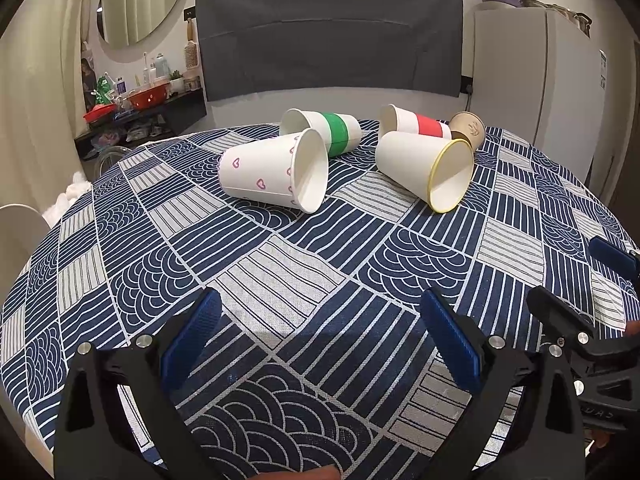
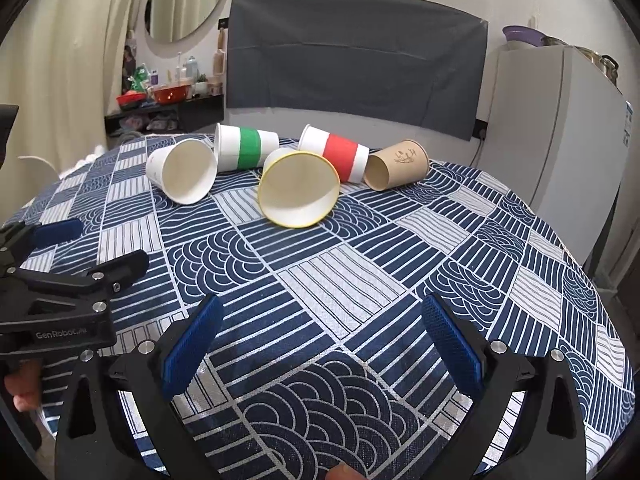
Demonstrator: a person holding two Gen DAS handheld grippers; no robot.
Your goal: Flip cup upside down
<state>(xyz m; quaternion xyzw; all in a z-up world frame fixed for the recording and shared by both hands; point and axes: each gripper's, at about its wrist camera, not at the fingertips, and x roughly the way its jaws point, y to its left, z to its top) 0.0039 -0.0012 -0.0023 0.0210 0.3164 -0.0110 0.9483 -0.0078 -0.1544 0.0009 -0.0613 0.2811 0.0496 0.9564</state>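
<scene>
a round table (image 1: 132, 248) in a blue-and-white patterned cloth, five paper cups on their sides at its far half, none flipped.

left to right: heart-print cup (image 1: 272, 170), green-band cup (image 1: 324, 130), yellow-rim cup (image 1: 426, 170), red-band cup (image 1: 416, 122), brown cup (image 1: 468, 128). the left gripper (image 1: 320, 340) and right gripper (image 2: 320, 340) hover well short of them, jaws wide apart and empty. the cups lie close together, some perhaps touching; a careless reach could roll a neighbour, and a hard squeeze would likely crush thin paper.
</scene>
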